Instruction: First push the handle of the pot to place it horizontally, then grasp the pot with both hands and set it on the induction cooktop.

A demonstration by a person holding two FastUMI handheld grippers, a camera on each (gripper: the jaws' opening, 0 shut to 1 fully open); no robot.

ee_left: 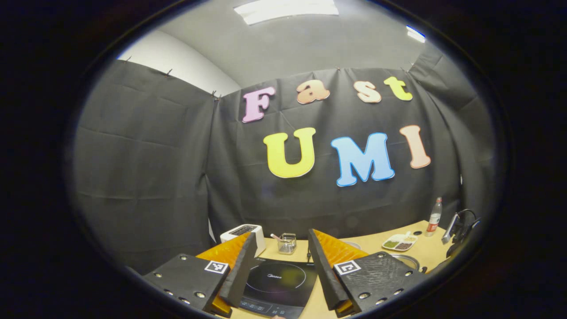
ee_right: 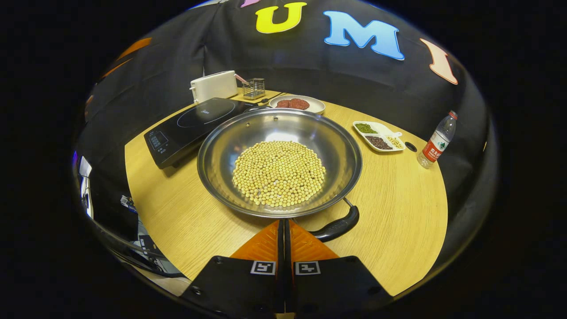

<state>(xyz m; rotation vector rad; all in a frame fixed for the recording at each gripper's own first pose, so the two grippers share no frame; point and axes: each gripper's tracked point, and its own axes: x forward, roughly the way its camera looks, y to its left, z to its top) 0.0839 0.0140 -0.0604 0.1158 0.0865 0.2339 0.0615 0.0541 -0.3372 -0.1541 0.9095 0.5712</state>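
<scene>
Bright overhead light, fisheye-warped edges

A small brand word sits inside the ring on the induction cooktop (ee_left: 277, 277), too faint to read for certain. The water bottle (ee_right: 437, 141) carries a red label with white characters too small to make out. Square black-and-white coded markers sit on the left gripper (ee_left: 281, 257) and the right gripper (ee_right: 284, 230).

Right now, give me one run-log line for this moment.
left gripper open above cooktop | right gripper shut, empty, beside handle | pot on table, beans inside
</scene>
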